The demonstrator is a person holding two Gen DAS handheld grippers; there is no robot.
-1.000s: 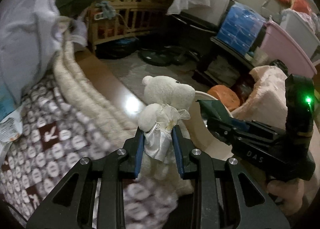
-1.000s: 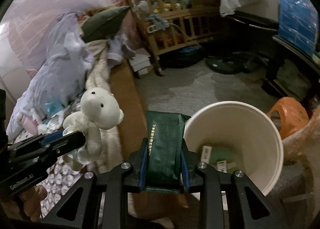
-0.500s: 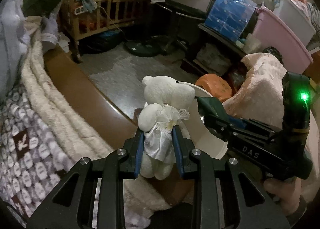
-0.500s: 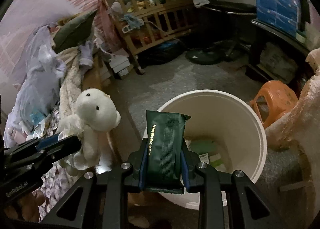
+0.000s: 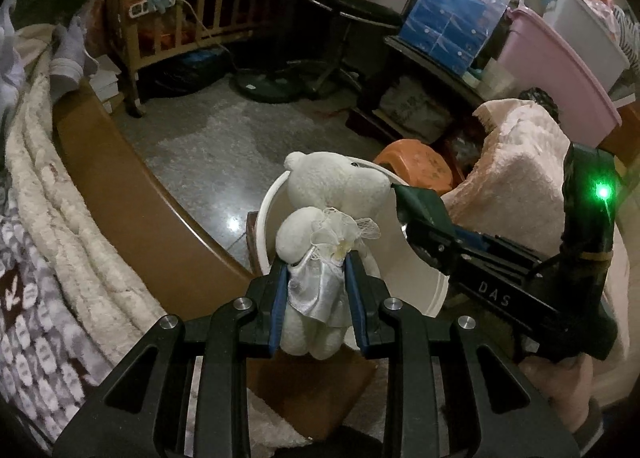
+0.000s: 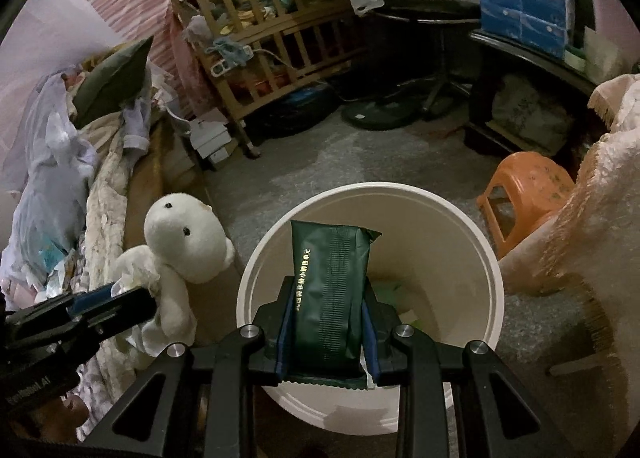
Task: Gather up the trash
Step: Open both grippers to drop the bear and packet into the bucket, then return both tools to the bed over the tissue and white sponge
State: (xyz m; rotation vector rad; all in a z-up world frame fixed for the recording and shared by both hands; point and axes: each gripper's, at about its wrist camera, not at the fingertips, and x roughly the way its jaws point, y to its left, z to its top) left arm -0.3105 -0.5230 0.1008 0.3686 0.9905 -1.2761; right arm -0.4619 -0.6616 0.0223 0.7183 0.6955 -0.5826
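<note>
Partway through collecting trash: right tongs (image 6: 326,328) clamped on a dark green packet (image 6: 330,290) directly above the white bin (image 6: 486,258), not yet dropped; left tongs (image 5: 316,298) gripping a white teddy bear (image 5: 328,214) just beside the bin's rim, some litter already inside.

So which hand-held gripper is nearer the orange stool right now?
Right. The right hand-held gripper, clamping a green packet, sits over the white bucket beside the orange stool; the left hand-held gripper holds a teddy bear beyond the bucket's far side.
</note>
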